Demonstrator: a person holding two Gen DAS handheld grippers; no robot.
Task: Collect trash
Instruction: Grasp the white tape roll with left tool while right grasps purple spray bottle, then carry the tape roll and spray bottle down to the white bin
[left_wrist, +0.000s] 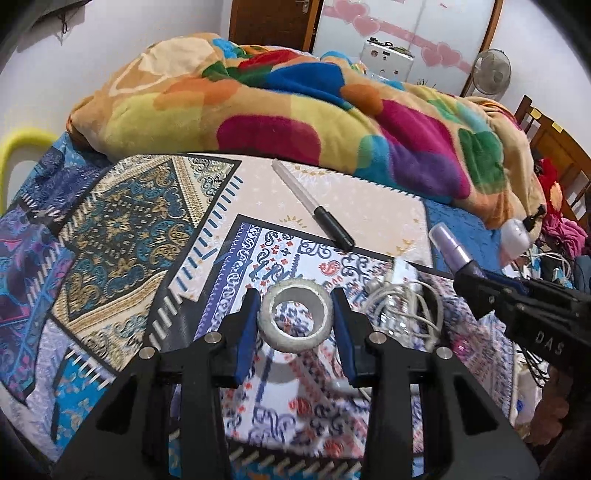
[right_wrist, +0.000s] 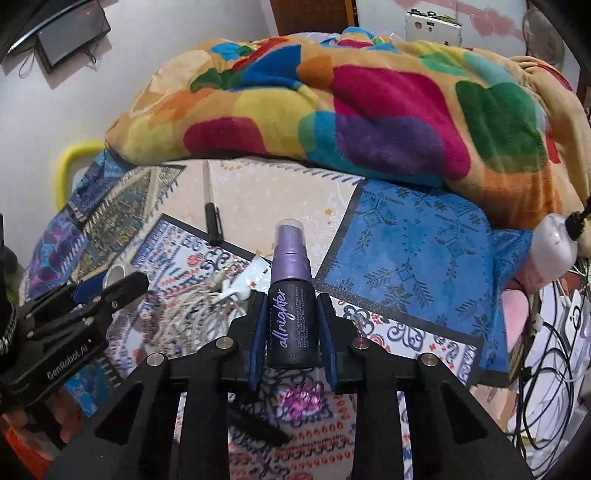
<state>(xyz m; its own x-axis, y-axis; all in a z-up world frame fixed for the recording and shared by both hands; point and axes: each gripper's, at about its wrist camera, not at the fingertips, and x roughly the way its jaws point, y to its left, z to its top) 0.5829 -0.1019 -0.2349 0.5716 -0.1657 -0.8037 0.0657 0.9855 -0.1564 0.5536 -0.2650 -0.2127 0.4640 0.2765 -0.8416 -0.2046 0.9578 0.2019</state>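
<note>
Blue-padded right gripper (right_wrist: 291, 325) fingers pinch the spray bottle (right_wrist: 291, 295); left gripper (left_wrist: 295, 317) fingers clasp the tape roll (left_wrist: 295, 319).

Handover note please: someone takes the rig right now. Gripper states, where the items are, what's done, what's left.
Left gripper: jaws around the white tape roll, pads at its sides; a firm grip is not certain.
Right gripper: shut on the purple spray bottle, bottle upright between the pads.
Still on the patterned bedspread: black-capped pen and a tangle of white cables between the two grippers.
Done: bottle gripped, tape roll about to be. No bin visible in either view.
Left: secure the roll, carry both off, then judge pen and cables.
</note>
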